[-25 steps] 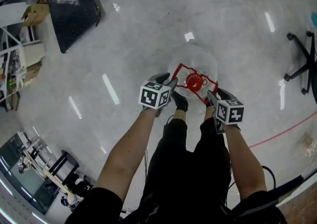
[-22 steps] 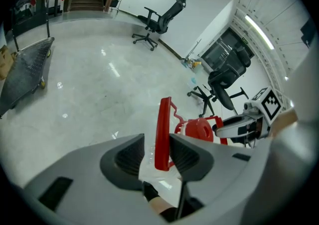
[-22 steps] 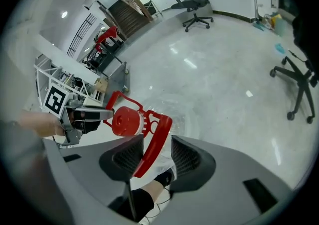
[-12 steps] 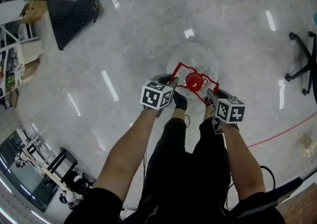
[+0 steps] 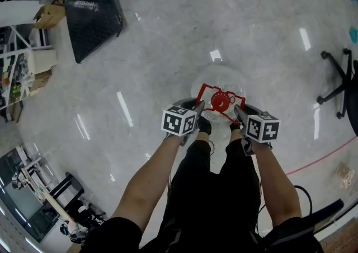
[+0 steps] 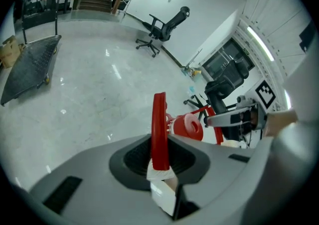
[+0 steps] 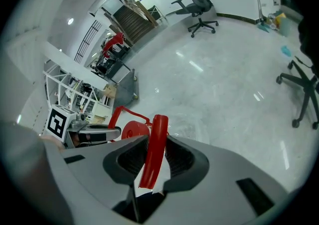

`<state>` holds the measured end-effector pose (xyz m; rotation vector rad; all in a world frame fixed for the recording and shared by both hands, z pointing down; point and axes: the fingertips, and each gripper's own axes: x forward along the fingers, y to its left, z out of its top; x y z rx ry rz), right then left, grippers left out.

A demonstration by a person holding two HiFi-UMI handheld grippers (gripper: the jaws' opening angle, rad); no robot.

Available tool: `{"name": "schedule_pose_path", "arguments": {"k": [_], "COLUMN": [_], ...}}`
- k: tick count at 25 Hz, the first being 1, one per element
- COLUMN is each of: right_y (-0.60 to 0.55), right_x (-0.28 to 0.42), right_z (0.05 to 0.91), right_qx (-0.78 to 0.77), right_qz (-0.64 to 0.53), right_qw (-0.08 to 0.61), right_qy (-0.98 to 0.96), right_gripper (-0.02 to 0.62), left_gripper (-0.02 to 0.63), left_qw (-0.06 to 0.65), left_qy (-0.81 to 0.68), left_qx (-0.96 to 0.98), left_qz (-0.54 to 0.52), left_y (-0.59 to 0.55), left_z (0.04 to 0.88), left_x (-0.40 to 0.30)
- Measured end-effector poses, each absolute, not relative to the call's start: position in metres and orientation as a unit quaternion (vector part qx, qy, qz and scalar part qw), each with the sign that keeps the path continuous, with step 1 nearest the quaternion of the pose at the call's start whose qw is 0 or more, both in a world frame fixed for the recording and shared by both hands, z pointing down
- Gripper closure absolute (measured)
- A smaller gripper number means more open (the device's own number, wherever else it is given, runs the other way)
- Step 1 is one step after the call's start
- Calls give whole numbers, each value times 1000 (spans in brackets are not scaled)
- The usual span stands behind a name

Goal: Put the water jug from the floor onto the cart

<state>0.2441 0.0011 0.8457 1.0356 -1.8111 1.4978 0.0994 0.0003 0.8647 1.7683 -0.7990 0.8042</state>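
Note:
A clear water jug (image 5: 219, 78) with a red cap (image 5: 220, 101) and a red carry handle (image 5: 208, 88) is in front of my feet in the head view. My left gripper (image 5: 199, 107) holds the handle's left side. Its jaws have just been closing, and the red bar (image 6: 159, 129) is pinched between the pads. My right gripper (image 5: 238, 113) holds the handle's right side. Its jaws have also just closed further on the red bar (image 7: 155, 144). Each gripper view shows the cap (image 6: 191, 126) (image 7: 133, 130) beyond the jaws. The jug's body is mostly hidden there.
A black flat platform cart (image 5: 92, 11) lies at the upper left, with a cardboard box (image 5: 50, 15) and white shelves (image 5: 17, 67) beside it. An office chair base (image 5: 335, 87) stands at the right. A red line (image 5: 319, 159) crosses the glossy floor.
Both grippers have closed onto the sides of the red handle and risen a little with it. The handle frame now sits squarer between them.

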Motion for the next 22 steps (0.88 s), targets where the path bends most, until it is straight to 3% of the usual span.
{"name": "schedule_pose_path", "arguments": {"k": [11,22], "right_y": [-75,-153], "right_x": [253,218], "right_z": [668,465], "right_qx": [358,336], "right_qz": [486,352], "right_qw": [241,186], "right_qy": [-760,-853], "right_gripper": [489,491], "left_gripper": [535,529], "left_qw": [426,327], "left_qy": [-403,-461], "left_qx": [777,816], "left_qz": [229,125], "left_y": [-57,-119], "left_z": [681,481], "left_x": [112,87]}}
